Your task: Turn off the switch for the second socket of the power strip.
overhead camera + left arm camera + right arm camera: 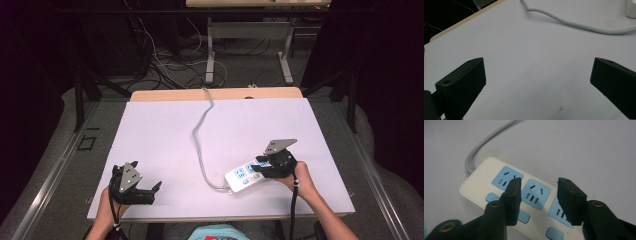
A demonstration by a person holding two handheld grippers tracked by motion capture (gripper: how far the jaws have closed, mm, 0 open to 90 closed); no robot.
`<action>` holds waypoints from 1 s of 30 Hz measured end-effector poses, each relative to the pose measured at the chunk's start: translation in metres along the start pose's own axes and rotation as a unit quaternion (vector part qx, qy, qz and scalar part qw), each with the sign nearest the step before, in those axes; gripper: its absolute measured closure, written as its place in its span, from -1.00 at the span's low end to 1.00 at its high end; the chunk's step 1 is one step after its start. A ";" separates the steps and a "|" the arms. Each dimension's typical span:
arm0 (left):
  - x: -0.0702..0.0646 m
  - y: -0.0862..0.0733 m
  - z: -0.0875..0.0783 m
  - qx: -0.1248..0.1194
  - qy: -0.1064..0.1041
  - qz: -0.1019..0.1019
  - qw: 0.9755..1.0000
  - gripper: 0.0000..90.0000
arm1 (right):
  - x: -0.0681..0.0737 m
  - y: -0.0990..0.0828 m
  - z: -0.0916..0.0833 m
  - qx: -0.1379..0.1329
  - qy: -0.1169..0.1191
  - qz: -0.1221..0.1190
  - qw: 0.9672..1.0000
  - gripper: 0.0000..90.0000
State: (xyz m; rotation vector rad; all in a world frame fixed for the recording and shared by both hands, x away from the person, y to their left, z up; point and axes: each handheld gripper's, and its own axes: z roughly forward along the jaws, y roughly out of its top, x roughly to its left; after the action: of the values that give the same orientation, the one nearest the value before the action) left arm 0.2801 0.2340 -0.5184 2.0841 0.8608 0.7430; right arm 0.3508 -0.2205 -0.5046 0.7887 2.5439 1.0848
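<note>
Now power strip (244, 175) lies diagonal, cord end near-left; right gripper (262, 163) half-open above; left gripper (159, 188) wide, empty.

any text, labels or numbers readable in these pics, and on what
None can be read.
The power strip bears blue socket panels and blue buttons, with no legible print.
The grey plates on the left gripper and right gripper are blank.
A scrap of printed fabric at the high view's bottom edge is too small to read.
</note>
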 end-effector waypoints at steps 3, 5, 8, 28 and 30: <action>0.000 0.000 0.001 -0.002 0.001 0.000 1.000 -1.00 | 0.002 0.000 -0.001 0.001 -0.003 -0.006 1.000 0.58; 0.000 0.000 0.000 0.002 0.000 0.001 1.000 -1.00 | 0.003 0.000 -0.002 -0.002 -0.002 -0.010 1.000 0.75; 0.000 0.000 0.001 -0.003 0.002 -0.001 1.000 -1.00 | 0.005 -0.001 -0.002 -0.008 -0.010 -0.013 1.000 0.95; 0.000 0.000 0.001 0.000 0.001 0.001 1.000 -1.00 | 0.015 -0.004 0.005 0.026 0.002 -0.047 0.999 1.00; 0.000 0.000 0.001 -0.001 0.002 0.001 1.000 -1.00 | 0.016 -0.005 0.007 0.037 0.000 -0.047 0.998 1.00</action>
State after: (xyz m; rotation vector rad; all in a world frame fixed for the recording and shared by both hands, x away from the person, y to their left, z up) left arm 0.2803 0.2336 -0.5190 2.0835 0.8596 0.7485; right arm 0.3395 -0.2101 -0.5136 0.6799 2.6052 0.9658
